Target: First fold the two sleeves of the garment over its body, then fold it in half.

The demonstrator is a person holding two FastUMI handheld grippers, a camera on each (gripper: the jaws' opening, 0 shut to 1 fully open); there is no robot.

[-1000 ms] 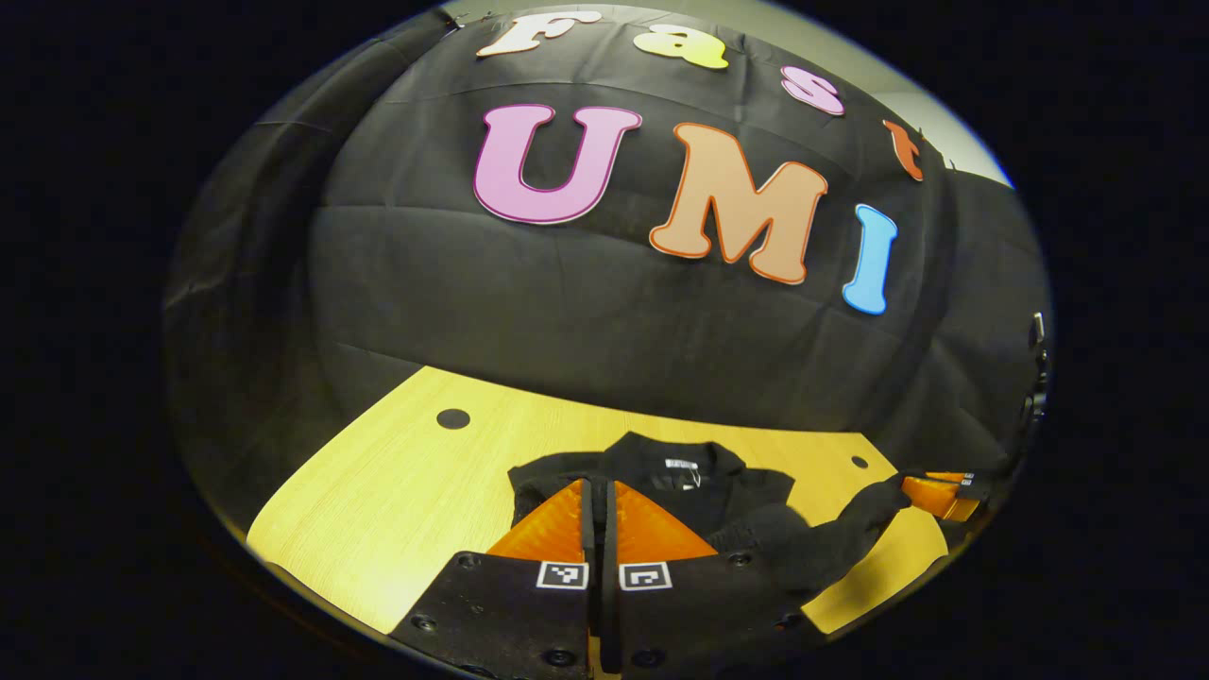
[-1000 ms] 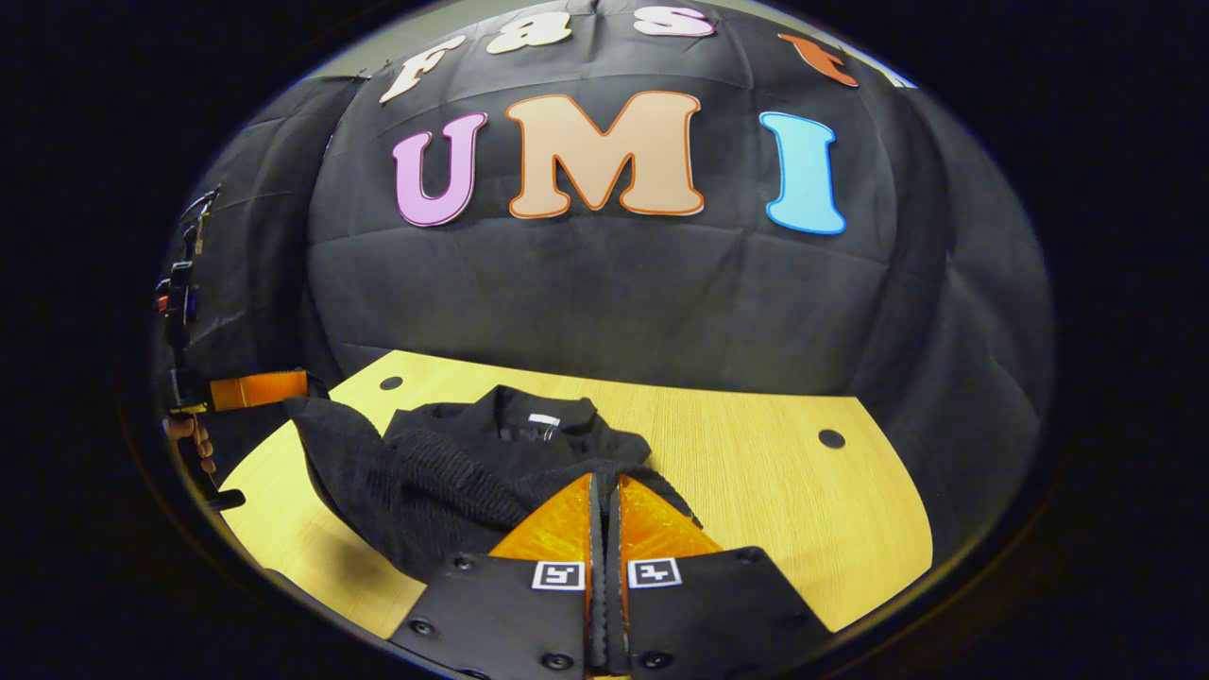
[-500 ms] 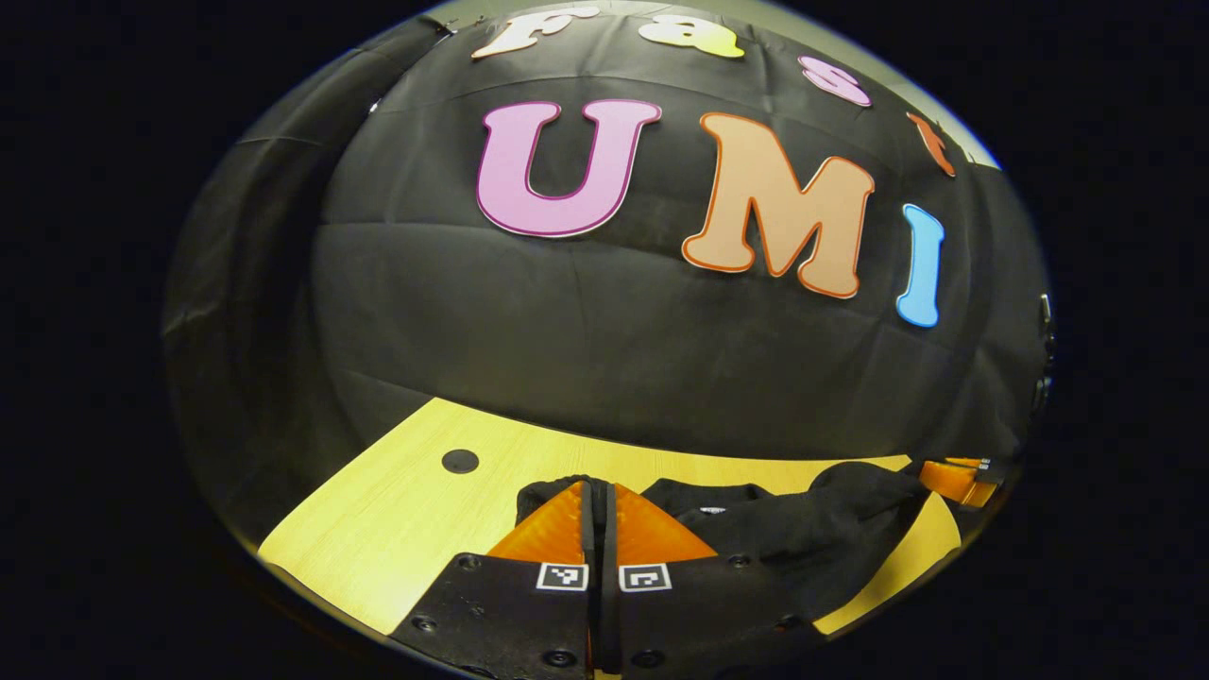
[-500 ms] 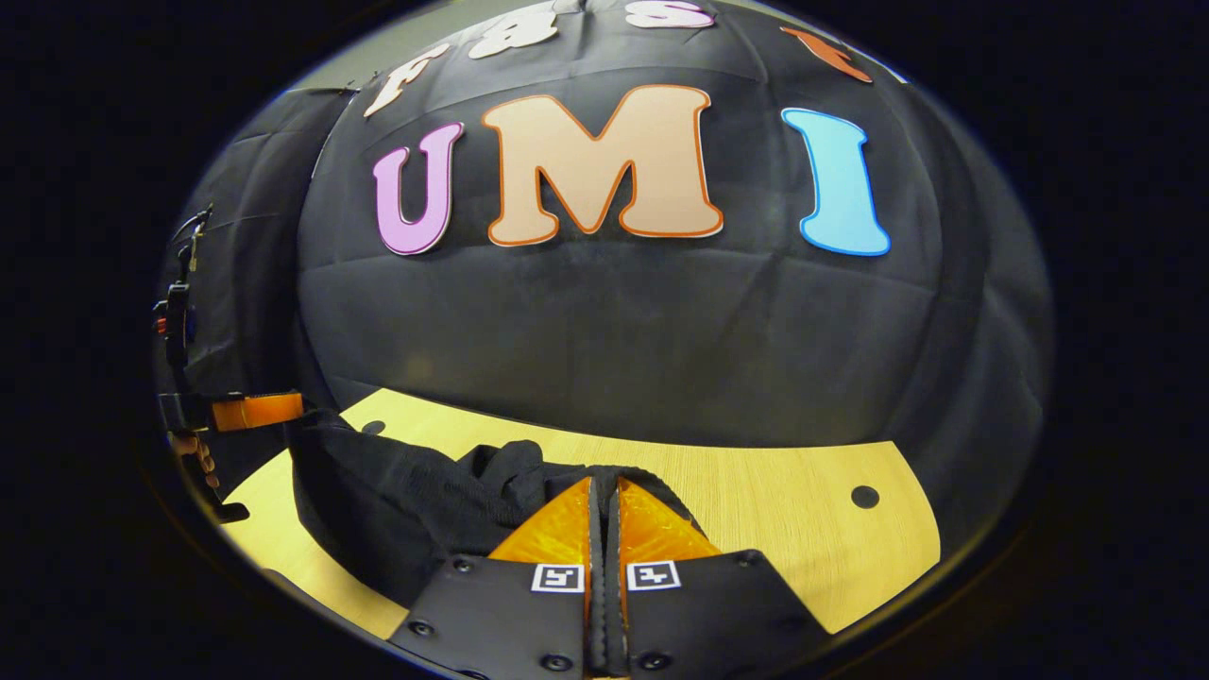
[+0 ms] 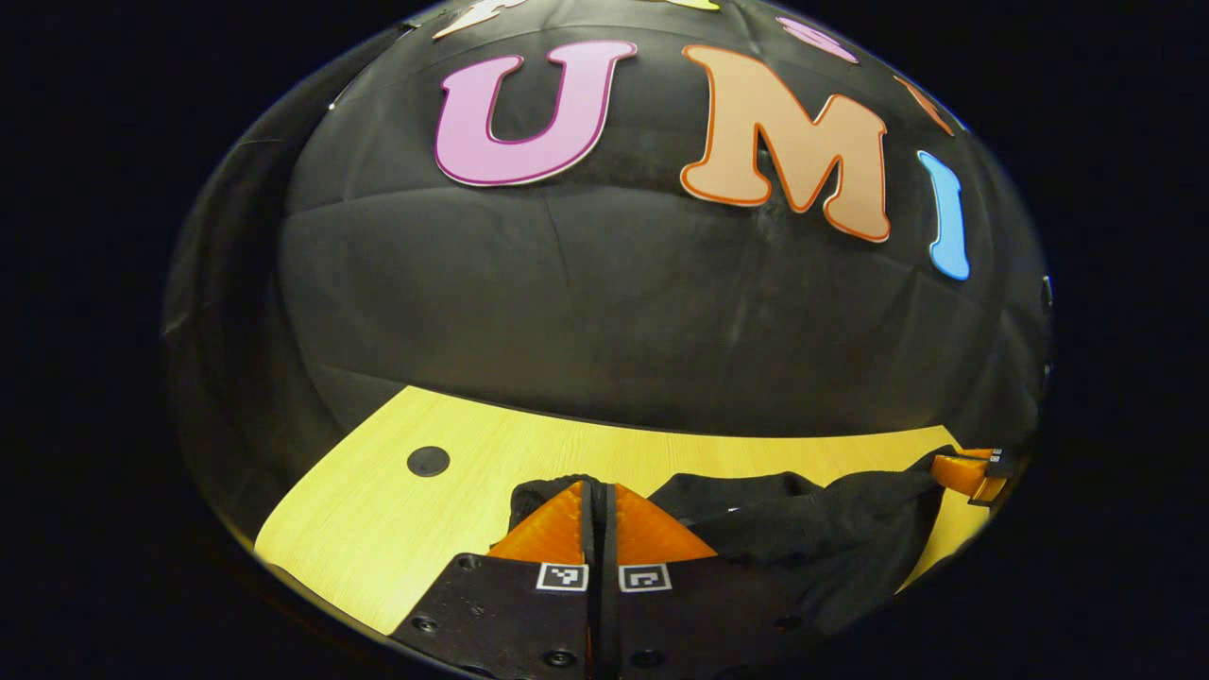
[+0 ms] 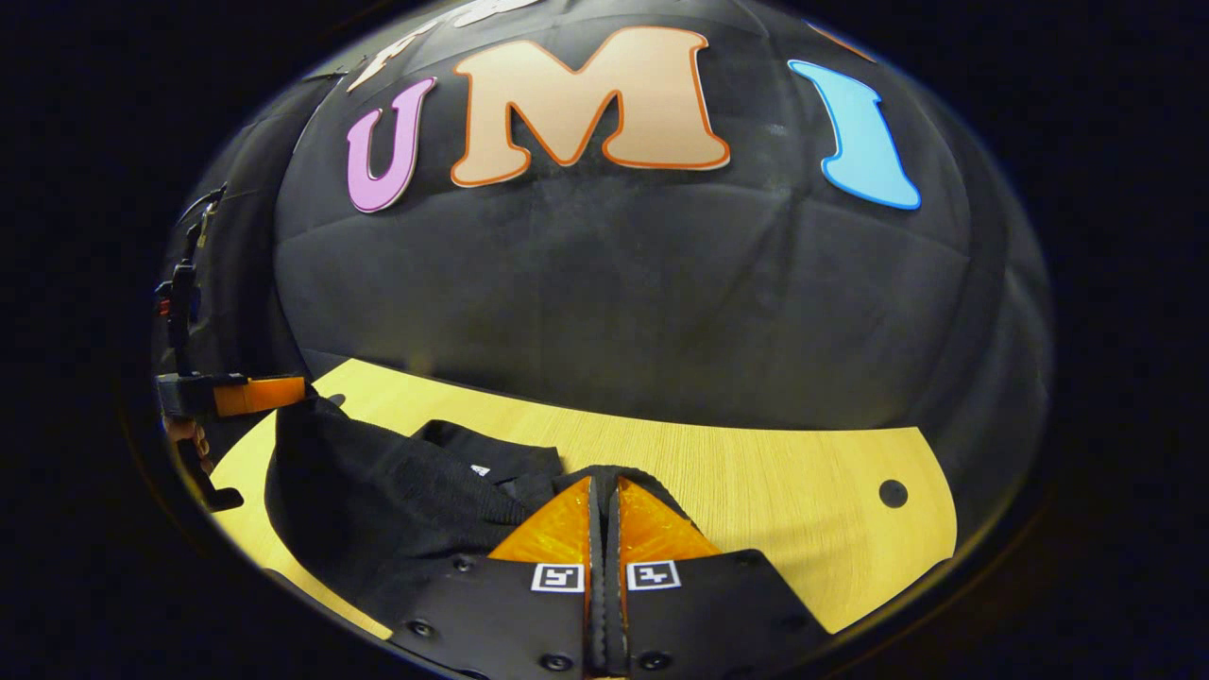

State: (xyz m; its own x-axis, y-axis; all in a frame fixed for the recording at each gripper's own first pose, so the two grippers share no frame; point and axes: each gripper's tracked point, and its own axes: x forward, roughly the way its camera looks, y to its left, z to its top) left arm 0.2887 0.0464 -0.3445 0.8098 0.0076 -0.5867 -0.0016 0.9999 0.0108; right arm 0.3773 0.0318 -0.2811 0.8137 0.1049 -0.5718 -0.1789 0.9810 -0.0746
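Left gripper view: garment (image 5: 803, 515) folds indistinct; sleeves untraceable

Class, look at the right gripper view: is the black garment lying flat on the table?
No: the garment hangs lifted between both grippers above the table.

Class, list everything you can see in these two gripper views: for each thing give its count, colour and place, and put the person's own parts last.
Garment: one, black, on the table, held up between both grippers.
Table: one, light wood, against the booth wall.
Holes in the table: several, dark, near the table's edges.
Left gripper: one, shut on the garment's edge.
Right gripper: one, shut on the garment's edge.
Hand: one, behind the left gripper in the right gripper view.
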